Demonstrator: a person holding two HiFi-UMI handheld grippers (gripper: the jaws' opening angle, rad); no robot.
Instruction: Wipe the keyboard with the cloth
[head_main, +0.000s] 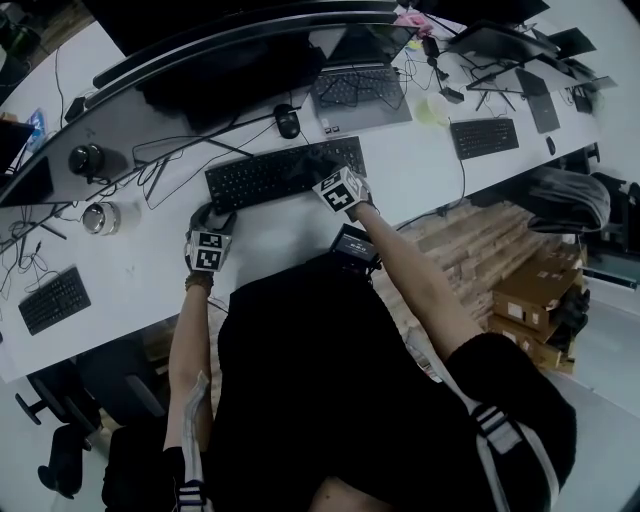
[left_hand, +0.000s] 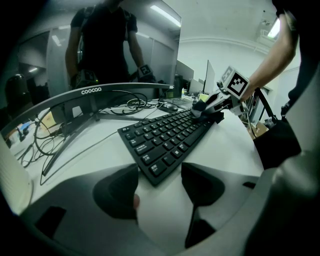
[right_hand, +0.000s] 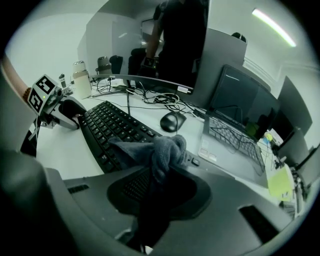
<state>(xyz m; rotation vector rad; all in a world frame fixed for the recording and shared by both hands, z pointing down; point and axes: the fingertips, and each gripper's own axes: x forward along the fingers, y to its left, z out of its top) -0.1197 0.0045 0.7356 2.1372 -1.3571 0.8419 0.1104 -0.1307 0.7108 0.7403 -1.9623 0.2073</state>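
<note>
R gripper jaws nearly closed, clamped on bunched grey cloth, which sits on right end of black keyboard on desk. Best to press cloth flat and sweep along key rows. L gripper: 2 jaws apart, empty, at kbd's left corner. Both pitched down, R steeper.
</note>
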